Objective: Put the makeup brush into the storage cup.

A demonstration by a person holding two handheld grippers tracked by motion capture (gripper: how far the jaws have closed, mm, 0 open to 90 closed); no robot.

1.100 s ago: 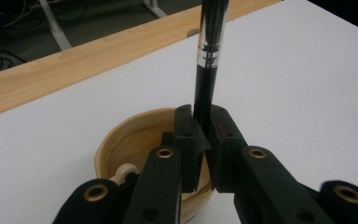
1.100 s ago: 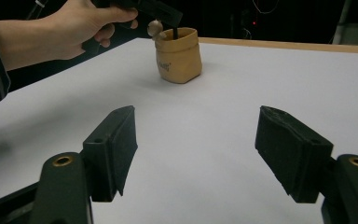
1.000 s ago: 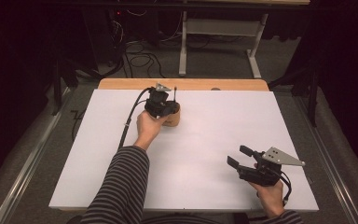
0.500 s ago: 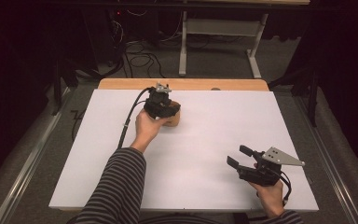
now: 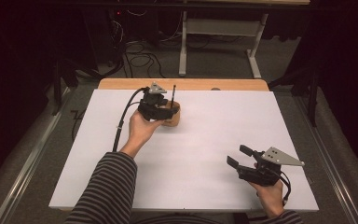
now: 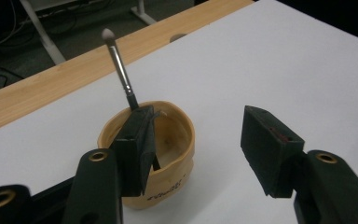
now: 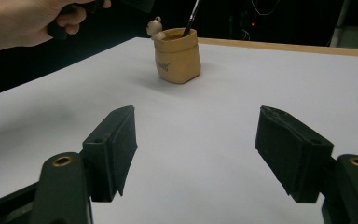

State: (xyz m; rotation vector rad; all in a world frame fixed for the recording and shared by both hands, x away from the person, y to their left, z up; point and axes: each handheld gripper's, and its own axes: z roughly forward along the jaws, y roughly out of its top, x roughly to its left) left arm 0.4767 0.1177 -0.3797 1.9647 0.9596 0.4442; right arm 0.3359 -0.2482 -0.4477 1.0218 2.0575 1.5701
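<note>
Hovering my left gripper [image 5: 161, 109] right over the tan pot [image 5: 171, 115], I have its jaws spread wide with nothing between them. In the left gripper view one jaw hangs above the near part of the pot's rim [image 6: 168, 106], the other out to the side over bare white sheet, well clear of the pot wall. Whether the nearer jaw touches the rim I cannot tell.

The pot stands upright on the white table cover [image 5: 200, 154], toward its far edge, just short of the wooden strip [image 5: 242, 84] that runs behind the pot. It looks like a small sack, with dark lettering on its side and a little figure [image 7: 155, 28] perched at its rim. A thin brush [image 6: 120, 65] stands in the pot, leaning against the rim, its dark handle down inside and its pale tip up.

My right gripper [image 5: 238, 157] sits well apart from the pot, near the cover's front edge on the side away from my left hand [image 5: 142, 130]. Its jaws are also wide apart and empty, pointing back across the bare cover toward the pot, as the right gripper view [image 7: 196, 154] shows.
</note>
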